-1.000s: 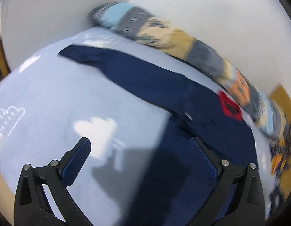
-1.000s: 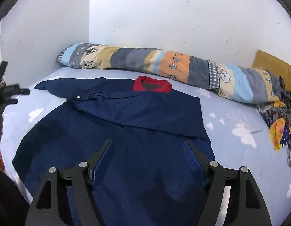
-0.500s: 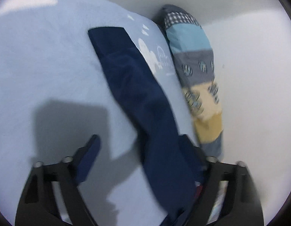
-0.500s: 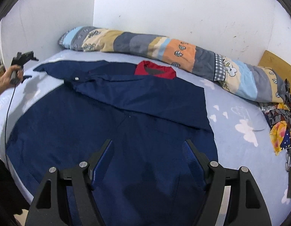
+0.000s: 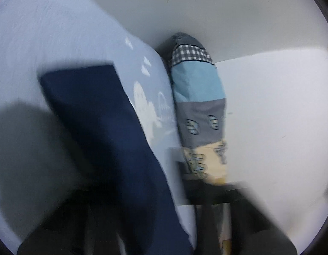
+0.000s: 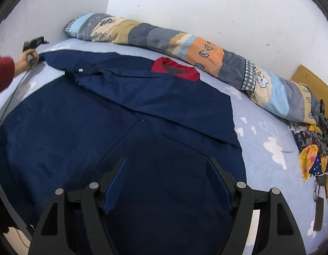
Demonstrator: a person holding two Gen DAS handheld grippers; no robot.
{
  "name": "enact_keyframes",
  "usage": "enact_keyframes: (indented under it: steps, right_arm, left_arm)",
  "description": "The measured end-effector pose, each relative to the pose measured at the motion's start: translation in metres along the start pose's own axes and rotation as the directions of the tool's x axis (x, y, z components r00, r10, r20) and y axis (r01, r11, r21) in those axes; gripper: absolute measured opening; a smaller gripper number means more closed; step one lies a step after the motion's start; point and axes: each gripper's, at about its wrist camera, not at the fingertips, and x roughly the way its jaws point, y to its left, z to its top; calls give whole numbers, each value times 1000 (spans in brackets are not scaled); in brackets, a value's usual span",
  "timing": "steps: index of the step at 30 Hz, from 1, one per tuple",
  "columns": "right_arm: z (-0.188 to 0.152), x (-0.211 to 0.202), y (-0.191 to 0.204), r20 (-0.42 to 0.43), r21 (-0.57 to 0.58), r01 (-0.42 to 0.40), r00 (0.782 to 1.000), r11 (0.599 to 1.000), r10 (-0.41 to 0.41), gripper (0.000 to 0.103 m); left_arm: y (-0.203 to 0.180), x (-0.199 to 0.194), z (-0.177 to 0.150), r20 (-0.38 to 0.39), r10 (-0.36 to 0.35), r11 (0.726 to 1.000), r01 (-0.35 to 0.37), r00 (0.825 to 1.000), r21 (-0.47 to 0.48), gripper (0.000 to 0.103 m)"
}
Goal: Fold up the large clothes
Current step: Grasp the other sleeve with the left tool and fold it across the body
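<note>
Jacket [image 6: 142,131] under my fingers was dark navy, its collar [image 6: 176,69] red with a grey lining. Bedsheet [image 6: 268,136] read pale blue, printed with white clouds. Long quilt roll [image 6: 185,44] along the white wall [image 6: 206,6] was patchwork: sky blue, grey, cream, orange, a black-and-white check, leaf motifs. Crumpled cloth [image 6: 312,148] at the side showed yellow, orange, navy with dots.

No words, labels, brand names or numbers can be read in either view. The bed sheet [image 6: 268,131] carries only white cloud drawings, and the long pillow [image 6: 185,46] at twelve o'clock shows only leaf patterns and checks. The navy jacket [image 6: 125,114] bears no legible mark. The left wrist view is too blurred to read anything.
</note>
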Motion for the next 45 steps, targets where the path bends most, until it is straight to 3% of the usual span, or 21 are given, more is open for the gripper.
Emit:
enact_keyframes:
  steps: [4, 13, 18, 24, 27, 29, 31, 36, 39, 40, 42, 43, 44, 45]
  right_arm:
    - [1, -2, 3, 9, -8, -1, 1000, 1000, 1, 76]
    - [8, -28, -32, 92, 166, -59, 995, 984, 44, 76]
    - [5, -35, -61, 82, 289, -40, 996, 957, 17, 76]
    - [-7, -63, -95, 160, 382, -61, 987, 922, -2, 76]
    - [-14, -78, -108, 199, 403, -73, 980, 912, -10, 76]
    - [-20, -87, -119, 224, 425, -83, 974, 902, -16, 76]
    - [-25, -95, -130, 248, 454, -99, 968, 885, -19, 76]
    - [-41, -112, -155, 291, 513, -112, 955, 851, -50, 76]
    - [-46, -118, -163, 303, 519, -116, 951, 847, -55, 76]
    - [-48, -120, -165, 308, 521, -119, 950, 845, -56, 76]
    - [-52, -122, -168, 315, 528, -129, 948, 839, -53, 76]
    - [-53, -123, -170, 316, 532, -131, 947, 837, -53, 76]
    - [-55, -123, -172, 318, 536, -134, 947, 833, -52, 76]
    - [-56, -123, -174, 317, 540, -140, 947, 830, -46, 76]
  left_arm:
    - [-31, -10, 1, 7, 112, 977, -111, 994, 183, 0]
    - [-144, -65, -28, -23, 44, 923, -31, 999, 385, 0]
    - [-226, -96, -82, -60, 6, 876, 24, 998, 481, 0]
    - [-329, -124, -177, -166, -25, 801, 119, 986, 587, 0]
    - [-379, -134, -242, -224, -28, 744, 170, 974, 647, 0]
    - [-405, -136, -301, -253, -12, 687, 192, 967, 701, 0]
    - [-416, -136, -350, -274, 9, 645, 204, 962, 737, 0]
    - [-406, -109, -513, -398, 105, 560, 277, 911, 781, 0]
    - [-381, -81, -591, -412, 202, 511, 263, 888, 818, 1]
    - [-370, -70, -617, -394, 243, 479, 243, 886, 843, 2]
    - [-336, -48, -675, -326, 344, 360, 196, 881, 912, 2]
    - [-325, -40, -691, -299, 375, 314, 184, 877, 931, 4]
    - [-306, -33, -709, -269, 422, 260, 169, 866, 951, 7]
    - [-292, -26, -721, -251, 458, 233, 158, 853, 960, 9]
